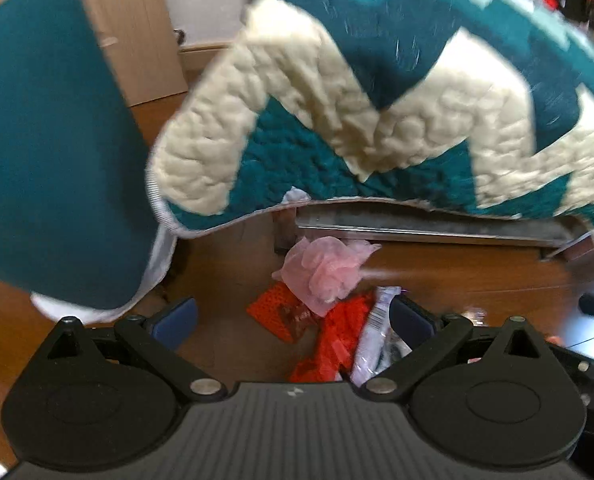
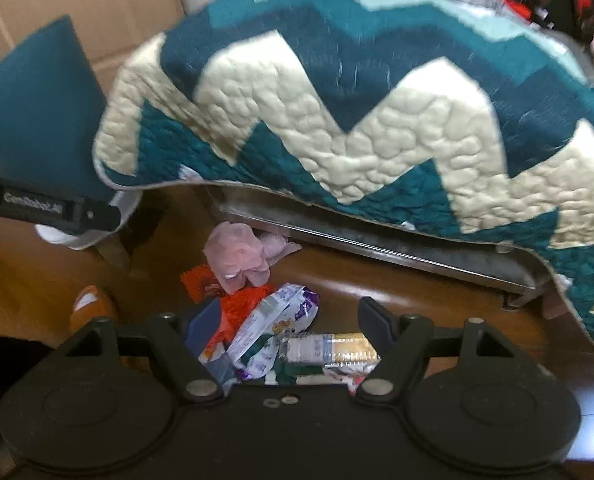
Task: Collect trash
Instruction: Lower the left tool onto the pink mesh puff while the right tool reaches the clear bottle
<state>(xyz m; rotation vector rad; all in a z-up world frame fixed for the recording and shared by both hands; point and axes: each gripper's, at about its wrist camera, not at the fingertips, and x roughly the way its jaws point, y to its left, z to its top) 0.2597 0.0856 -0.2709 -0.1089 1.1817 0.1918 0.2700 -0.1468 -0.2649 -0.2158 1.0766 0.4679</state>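
A heap of trash lies on the wooden floor in front of a bed. In the left wrist view it holds a crumpled pink bag [image 1: 323, 268], orange-red netting [image 1: 339, 344] and a white wrapper [image 1: 373, 336]. My left gripper [image 1: 293, 316] hangs open above this heap, nothing between its fingers. In the right wrist view the pink bag [image 2: 239, 258], the red netting [image 2: 241, 308], a white and purple wrapper [image 2: 273, 320] and a clear plastic bottle [image 2: 329, 348] lie together. My right gripper [image 2: 287, 328] is open just over the wrappers and the bottle.
A teal and cream zigzag quilt [image 2: 357, 120] drapes over the bed's metal frame [image 2: 377, 248] right behind the trash. A teal panel [image 1: 45, 140] stands at the left. An orange slipper [image 2: 91, 308] sits on the floor [image 2: 417, 300] left of the heap.
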